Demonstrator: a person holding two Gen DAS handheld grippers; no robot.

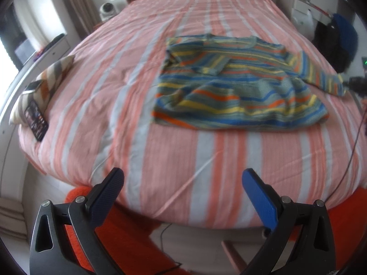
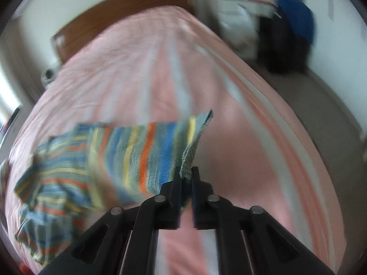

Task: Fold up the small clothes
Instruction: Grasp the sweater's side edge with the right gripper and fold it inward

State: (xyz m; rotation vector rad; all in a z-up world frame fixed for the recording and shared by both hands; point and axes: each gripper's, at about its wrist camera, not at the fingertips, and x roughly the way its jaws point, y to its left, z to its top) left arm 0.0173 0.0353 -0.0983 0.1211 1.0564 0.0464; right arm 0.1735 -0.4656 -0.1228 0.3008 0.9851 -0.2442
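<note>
A small striped sweater [image 1: 231, 87] in blue, yellow, orange and grey lies on the pink striped bed [image 1: 160, 155]. Its left sleeve is folded across the chest. My left gripper [image 1: 183, 178] is open and empty over the bed's near edge, well short of the sweater. My right gripper [image 2: 187, 171] is shut on the cuff of the right sleeve [image 2: 142, 153] and holds it lifted off the bed. That sleeve [image 1: 321, 78] sticks out to the right in the left wrist view, where the right gripper [image 1: 355, 84] shows at the frame's edge.
A patterned cushion [image 1: 43, 84] with a phone [image 1: 36, 119] lies at the bed's left edge. A wooden headboard [image 2: 119, 16] is at the far end. Dark bags with a blue cloth [image 2: 293, 27] stand right of the bed. An orange rug [image 1: 119, 236] lies below.
</note>
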